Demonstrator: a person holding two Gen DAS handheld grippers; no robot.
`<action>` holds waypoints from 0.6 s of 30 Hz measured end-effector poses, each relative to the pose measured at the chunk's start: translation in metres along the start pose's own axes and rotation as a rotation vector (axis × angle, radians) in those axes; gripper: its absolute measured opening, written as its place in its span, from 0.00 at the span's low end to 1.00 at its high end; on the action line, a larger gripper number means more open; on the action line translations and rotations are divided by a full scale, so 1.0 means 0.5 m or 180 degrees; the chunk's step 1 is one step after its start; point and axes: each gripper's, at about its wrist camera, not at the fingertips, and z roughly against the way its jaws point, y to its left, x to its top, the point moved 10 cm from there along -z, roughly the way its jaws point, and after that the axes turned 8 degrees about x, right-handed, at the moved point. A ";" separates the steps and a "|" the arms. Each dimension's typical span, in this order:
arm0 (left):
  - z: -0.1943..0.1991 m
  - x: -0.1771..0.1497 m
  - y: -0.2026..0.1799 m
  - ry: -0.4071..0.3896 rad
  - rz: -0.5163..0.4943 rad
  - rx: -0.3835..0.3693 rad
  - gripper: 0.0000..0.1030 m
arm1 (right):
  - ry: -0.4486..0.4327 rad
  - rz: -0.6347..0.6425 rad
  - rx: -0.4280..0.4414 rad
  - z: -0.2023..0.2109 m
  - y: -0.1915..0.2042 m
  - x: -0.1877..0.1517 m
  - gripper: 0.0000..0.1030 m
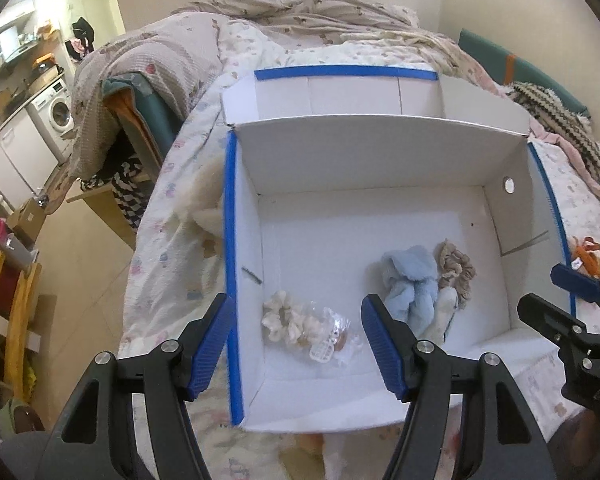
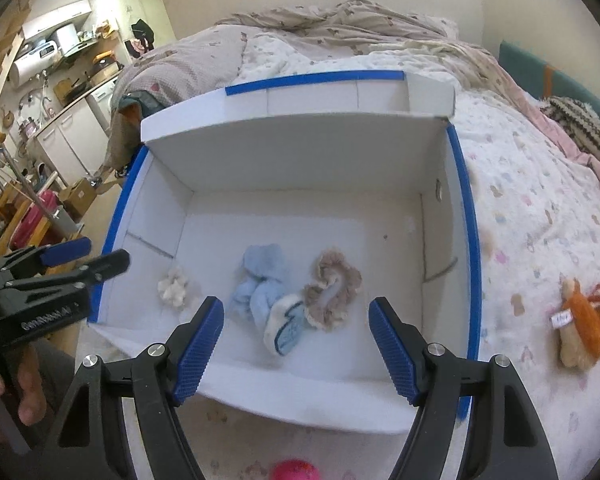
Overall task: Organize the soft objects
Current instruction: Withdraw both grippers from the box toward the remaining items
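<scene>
A white box with blue-taped rims (image 1: pixel 230 216) (image 2: pixel 470 240) stands open on the bed. Inside lie a cream scrunchie (image 1: pixel 288 320) (image 2: pixel 173 286), a small clear packet (image 1: pixel 332 340), a light blue fuzzy sock (image 1: pixel 410 284) (image 2: pixel 260 284), a white-and-blue sock (image 2: pixel 286 330) and a beige scrunchie (image 1: pixel 456 270) (image 2: pixel 334 288). My left gripper (image 1: pixel 296 340) is open and empty above the box's near left corner. My right gripper (image 2: pixel 296 344) is open and empty above the near wall. A small orange-and-tan plush toy (image 2: pixel 582 326) (image 1: pixel 590 256) lies on the bed, right of the box.
The bed has a patterned quilt (image 2: pixel 540 208) and a rumpled blanket (image 1: pixel 300 8) behind the box. A cream fluffy item (image 1: pixel 204 200) lies against the box's left outer wall. A pink object (image 2: pixel 294 470) shows at the bottom edge. Floor and kitchen units (image 1: pixel 24 128) lie left.
</scene>
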 end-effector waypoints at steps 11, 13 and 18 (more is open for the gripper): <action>0.063 -0.088 0.043 -0.0166 0.0089 -0.0103 0.62 | 0.0042 -0.0132 0.0052 0.026 0.021 -0.075 0.77; 0.066 -0.100 0.056 -0.0192 0.0111 -0.0091 0.63 | 0.0048 -0.0233 0.0110 0.032 0.020 -0.089 0.77; 0.042 -0.130 0.095 -0.0099 0.0284 -0.0023 0.67 | 0.0096 -0.0392 0.0158 0.036 0.018 -0.120 0.77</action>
